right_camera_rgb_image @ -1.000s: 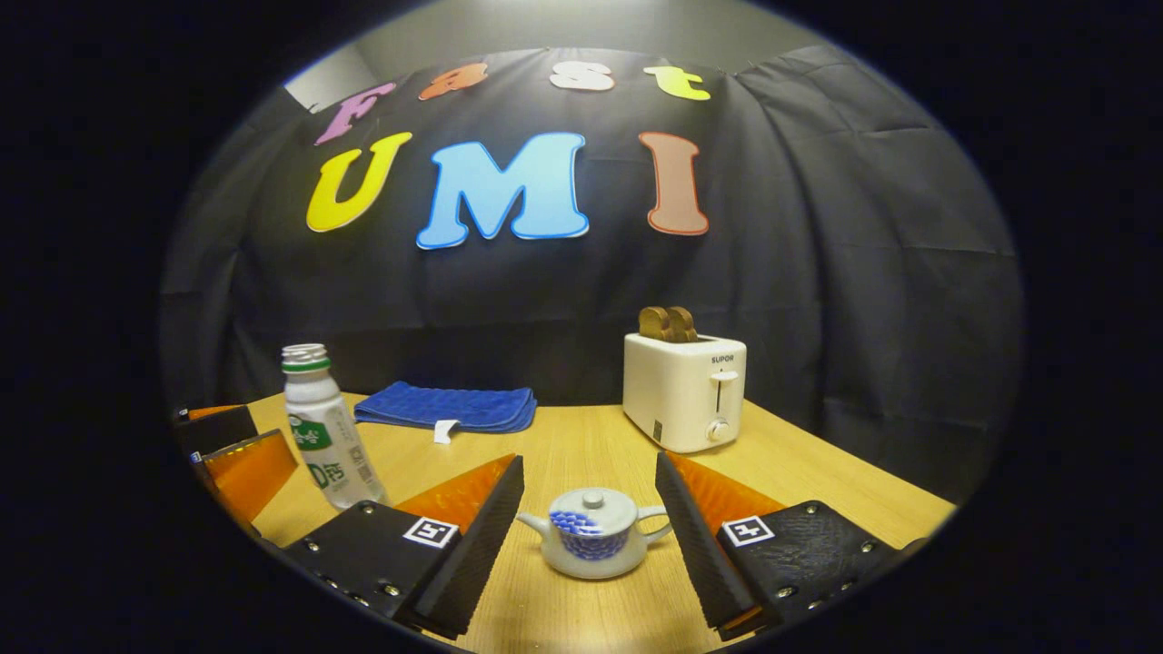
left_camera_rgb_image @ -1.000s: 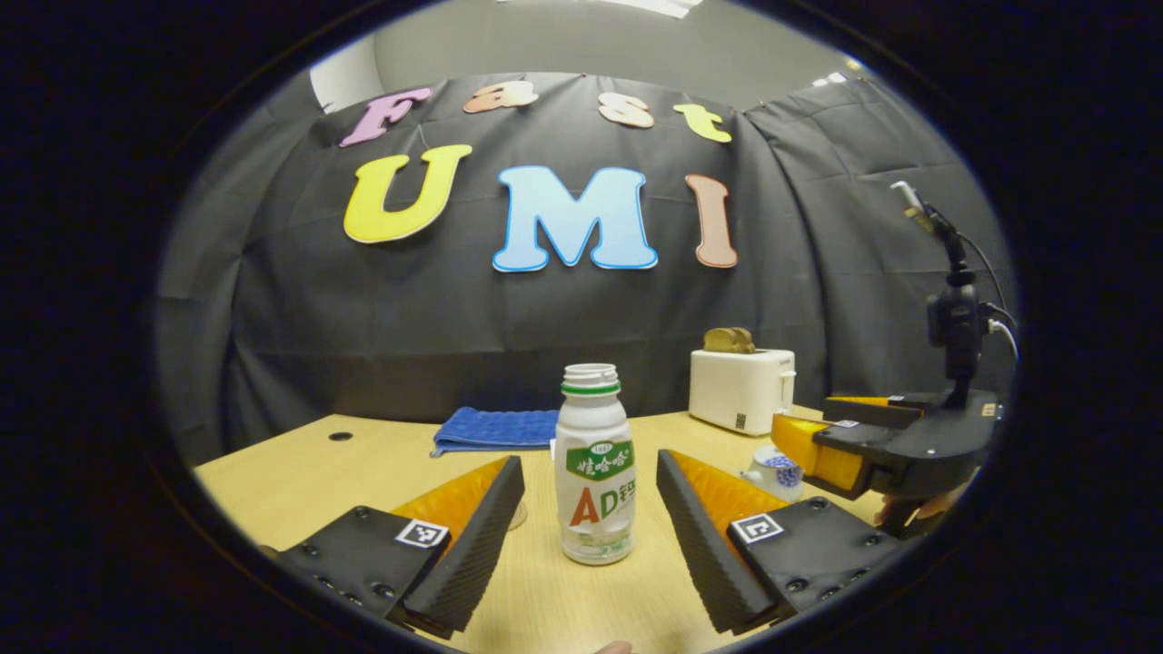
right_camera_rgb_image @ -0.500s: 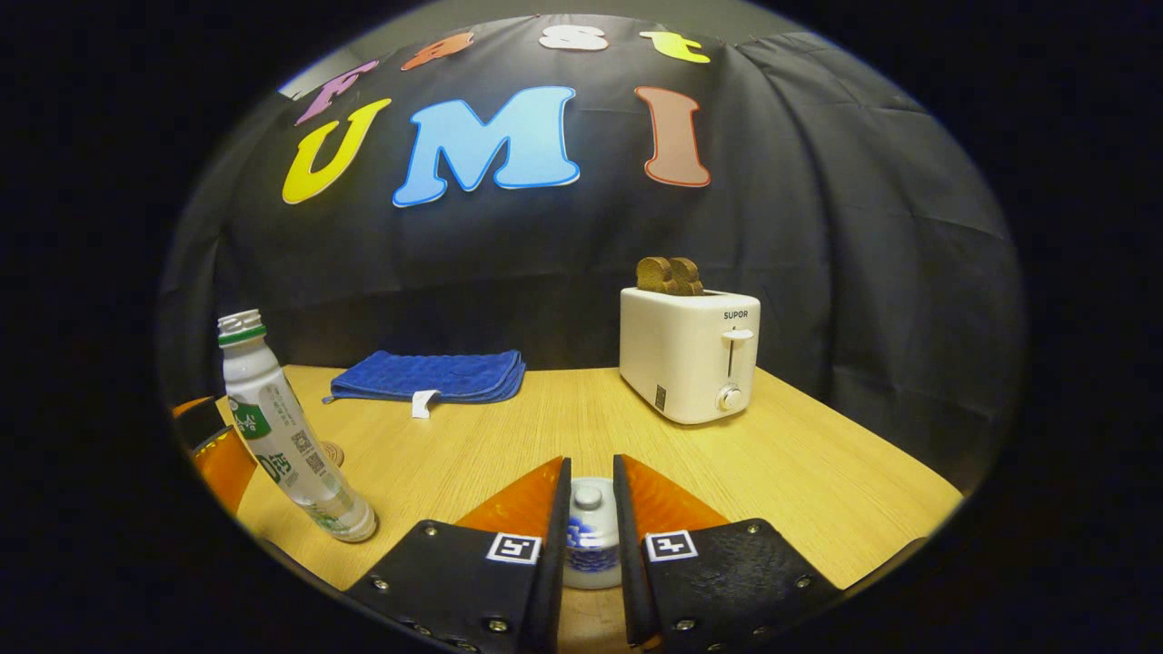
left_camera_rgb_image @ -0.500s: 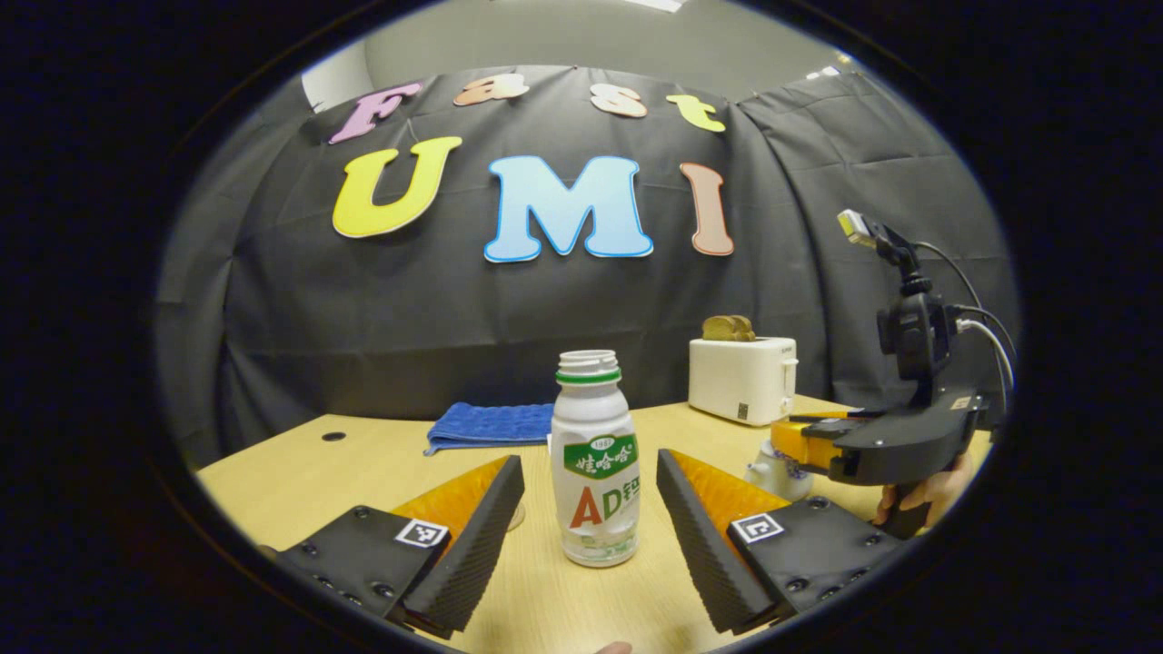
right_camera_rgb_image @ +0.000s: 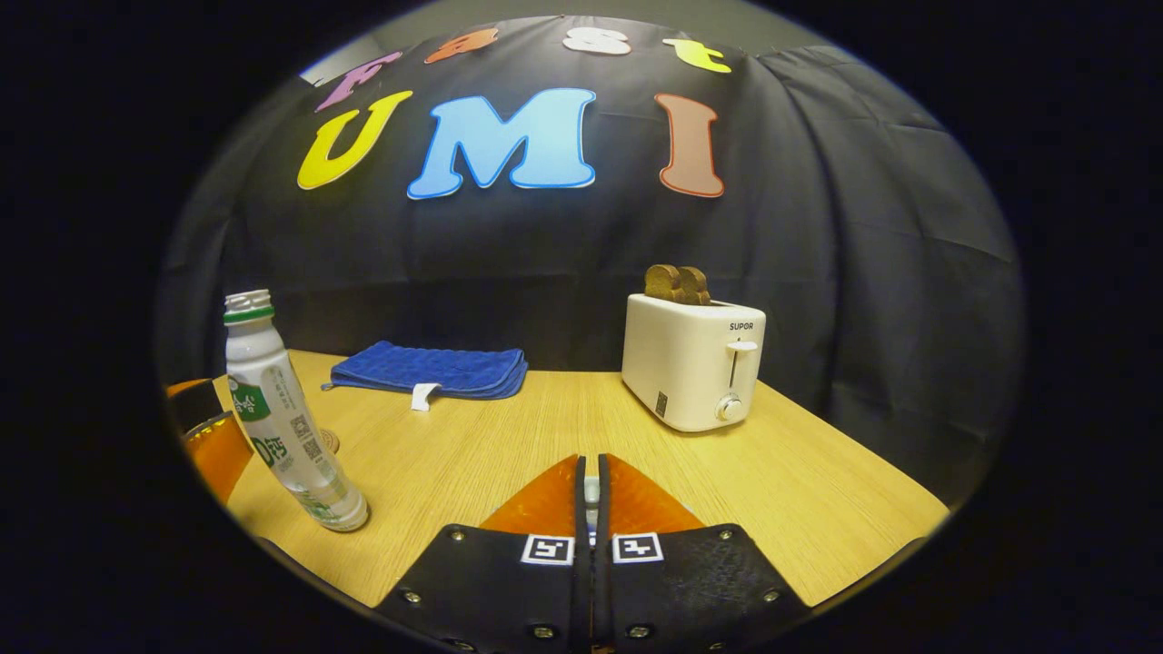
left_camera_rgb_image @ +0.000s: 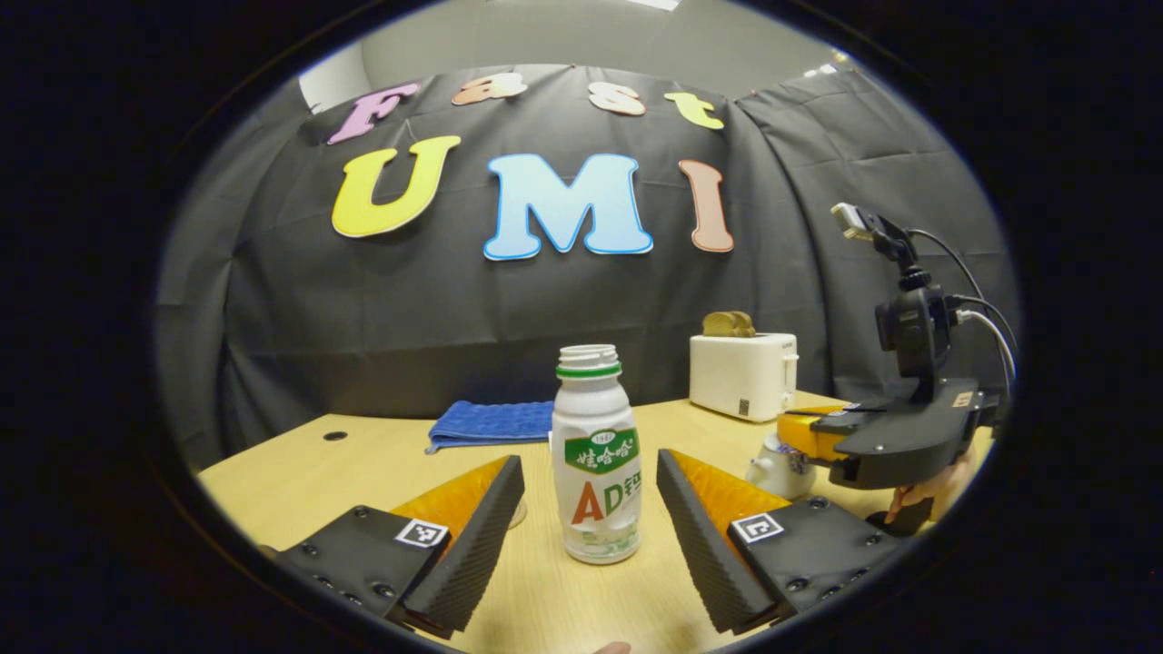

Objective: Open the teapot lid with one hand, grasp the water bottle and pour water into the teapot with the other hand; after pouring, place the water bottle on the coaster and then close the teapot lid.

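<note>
A white bottle [left_camera_rgb_image: 595, 463] with a green label and no cap stands upright on the wooden table [left_camera_rgb_image: 300, 472]. My left gripper [left_camera_rgb_image: 591, 459] is open, one finger on each side of the bottle, neither touching it. In the left gripper view, the white and blue teapot [left_camera_rgb_image: 778, 465] sits to the right, with my right gripper [left_camera_rgb_image: 811, 434] just over its top. In the right gripper view, my right gripper [right_camera_rgb_image: 591, 465] is shut on the teapot lid's knob [right_camera_rgb_image: 591, 490], a white sliver between the fingers; the pot itself is hidden. The bottle [right_camera_rgb_image: 282, 413] stands at the left.
A small round coaster [right_camera_rgb_image: 329, 441] lies behind the bottle. A folded blue cloth [right_camera_rgb_image: 432, 371] lies at the back of the table. A white toaster [right_camera_rgb_image: 695, 361] with bread in it stands at the back right. A hand [left_camera_rgb_image: 927, 490] holds the right gripper.
My right gripper came down over the teapot and closed from wide open onto the lid's knob. My left gripper stayed open around the bottle.
</note>
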Tool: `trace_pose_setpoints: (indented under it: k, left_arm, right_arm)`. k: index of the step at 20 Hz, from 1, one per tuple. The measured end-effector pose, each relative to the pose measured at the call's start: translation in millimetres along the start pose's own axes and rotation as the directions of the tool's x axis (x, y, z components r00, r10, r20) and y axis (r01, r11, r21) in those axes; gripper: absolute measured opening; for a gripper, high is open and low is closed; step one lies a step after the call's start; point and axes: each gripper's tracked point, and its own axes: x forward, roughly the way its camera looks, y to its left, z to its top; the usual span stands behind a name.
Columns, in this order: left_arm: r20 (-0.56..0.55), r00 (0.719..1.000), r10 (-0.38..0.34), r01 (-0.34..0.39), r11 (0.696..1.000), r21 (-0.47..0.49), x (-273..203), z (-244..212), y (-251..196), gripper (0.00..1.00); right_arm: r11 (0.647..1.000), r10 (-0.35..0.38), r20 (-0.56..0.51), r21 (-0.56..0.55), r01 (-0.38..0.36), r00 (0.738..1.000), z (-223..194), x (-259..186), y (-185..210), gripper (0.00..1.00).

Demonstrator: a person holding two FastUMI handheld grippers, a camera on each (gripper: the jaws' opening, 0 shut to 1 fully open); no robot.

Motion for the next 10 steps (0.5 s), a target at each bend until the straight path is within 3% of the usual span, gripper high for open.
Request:
trace_pose_setpoints:
  k: [4, 10]
  left_arm:
    - [0.018, 1.0, -0.008, 0.008, 1.0, 0.005, 4, 3, -5, 1.0]
    - [-0.029, 1.0, 0.008, -0.008, 1.0, 0.015, 18, -14, -7, 1.0]
  right_arm:
    - [1.0, -0.003, 0.094, 0.027, 0.0, 0.996, 26, -15, -7, 0.01]
    - [0.999, 0.044, 0.104, 0.028, -0.047, 0.994, 25, -28, 3, 0.01]
